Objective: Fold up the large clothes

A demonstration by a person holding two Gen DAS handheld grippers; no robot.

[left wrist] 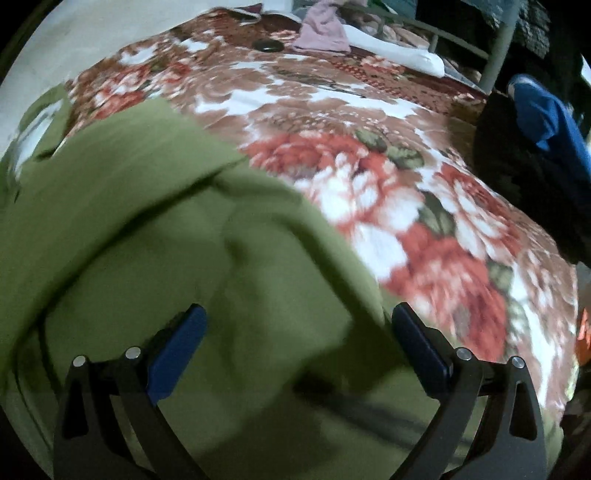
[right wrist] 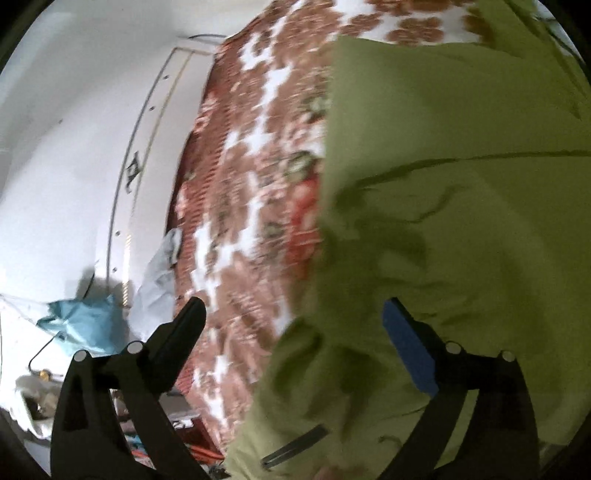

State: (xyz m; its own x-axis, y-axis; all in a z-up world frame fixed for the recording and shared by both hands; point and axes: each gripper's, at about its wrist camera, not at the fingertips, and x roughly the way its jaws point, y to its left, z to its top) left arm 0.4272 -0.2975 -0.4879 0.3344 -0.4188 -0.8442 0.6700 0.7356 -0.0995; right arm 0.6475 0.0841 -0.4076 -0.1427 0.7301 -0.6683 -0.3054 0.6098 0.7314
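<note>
An olive-green garment (left wrist: 155,236) lies on a bed with a floral blanket (left wrist: 369,155). In the left wrist view it fills the lower left, with a fold across it, and my left gripper (left wrist: 297,317) hovers over it, jaws wide apart, nothing pinched between the blue pads (left wrist: 177,350). In the right wrist view the green garment (right wrist: 454,184) covers the right half, a dark zipper pocket (right wrist: 295,445) showing near the bottom. My right gripper (right wrist: 291,314) stands open over the garment's left edge, cloth below the gap but not clamped.
A pink cloth (left wrist: 325,29), a white item (left wrist: 399,51) and a dark round object (left wrist: 266,45) lie at the bed's far end by a metal rail (left wrist: 498,55). A blue garment (left wrist: 546,122) hangs at right. White wall (right wrist: 74,147) and light blue cloth (right wrist: 85,325) lie left of the bed.
</note>
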